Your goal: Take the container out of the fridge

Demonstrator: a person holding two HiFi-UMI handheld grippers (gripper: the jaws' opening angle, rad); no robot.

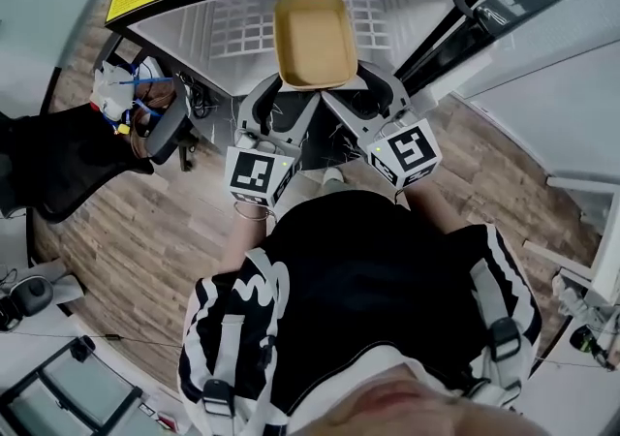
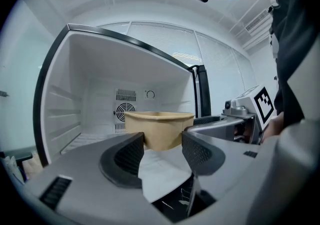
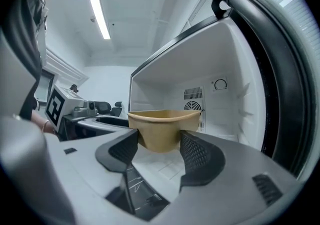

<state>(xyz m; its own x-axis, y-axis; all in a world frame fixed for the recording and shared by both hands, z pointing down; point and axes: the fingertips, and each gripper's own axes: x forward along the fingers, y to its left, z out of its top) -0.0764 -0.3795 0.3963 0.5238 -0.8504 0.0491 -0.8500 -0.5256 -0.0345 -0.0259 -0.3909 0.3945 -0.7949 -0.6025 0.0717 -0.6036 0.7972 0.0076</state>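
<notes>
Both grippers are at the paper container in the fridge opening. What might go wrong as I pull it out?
1. The left gripper and right gripper appear to clamp only the near end of the paper container. The far end has no grip, so it may tip, or the thin wall may buckle.
2. The grippers sit close together, so uneven pulling could twist the container.
</notes>
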